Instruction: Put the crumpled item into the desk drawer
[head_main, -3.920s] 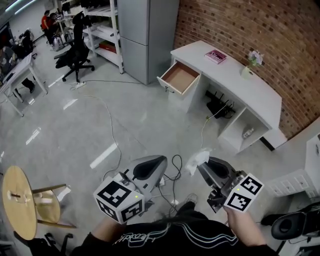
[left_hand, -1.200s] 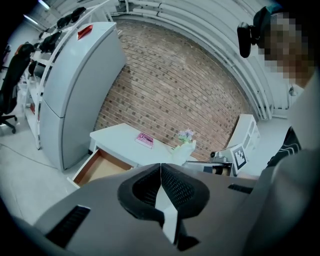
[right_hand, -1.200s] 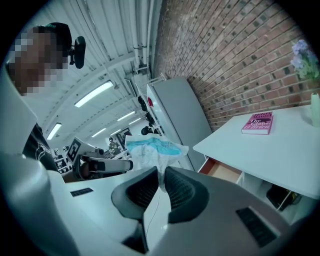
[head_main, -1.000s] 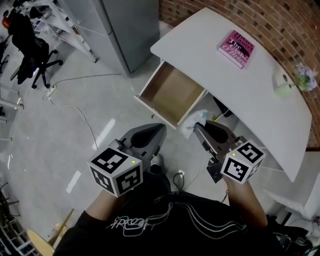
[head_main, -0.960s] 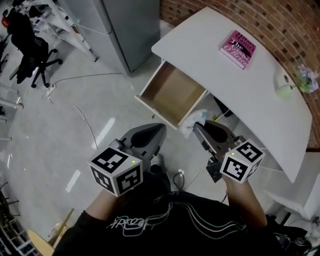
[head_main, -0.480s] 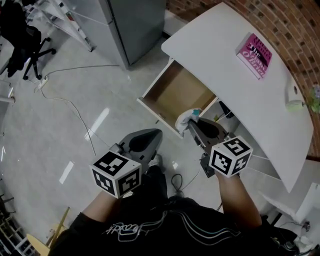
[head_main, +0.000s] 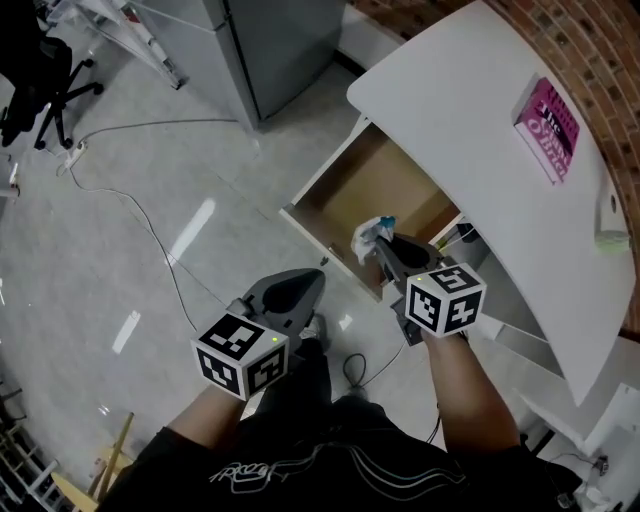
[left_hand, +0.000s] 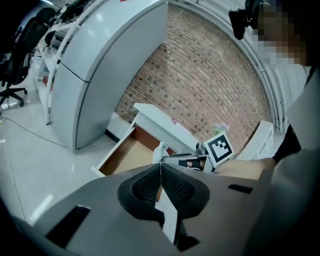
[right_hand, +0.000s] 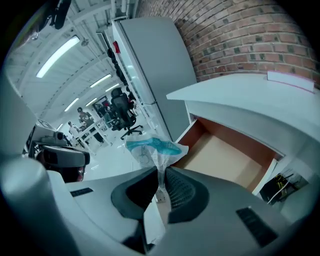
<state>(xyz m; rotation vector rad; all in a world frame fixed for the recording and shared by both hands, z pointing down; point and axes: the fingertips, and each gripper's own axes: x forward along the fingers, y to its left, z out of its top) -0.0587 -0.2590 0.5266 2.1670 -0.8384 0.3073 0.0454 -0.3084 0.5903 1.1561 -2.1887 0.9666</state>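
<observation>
A crumpled clear wrapper with blue print (head_main: 369, 236) sticks up from my right gripper (head_main: 383, 245), which is shut on its lower end. In the right gripper view the wrapper (right_hand: 153, 149) fans out above the pinched jaws (right_hand: 161, 176). It hangs over the front right corner of the open desk drawer (head_main: 322, 233), whose wooden bottom (right_hand: 227, 161) is bare. My left gripper (head_main: 316, 279) is held lower left, in front of the drawer and above the floor. Its jaws (left_hand: 161, 169) are shut with nothing between them. The left gripper view also shows the drawer (left_hand: 125, 154).
The white desk (head_main: 462, 140) runs along the brick wall, with a pink book (head_main: 548, 128) on top. A grey cabinet (head_main: 282, 40) stands left of the drawer. Cables (head_main: 128, 208) trail over the floor, and an office chair (head_main: 35, 70) stands far left.
The view has closed in on the desk. My right gripper has carried the wrapper forward, from in front of the drawer to over its front corner. The left gripper stays low and shut.
</observation>
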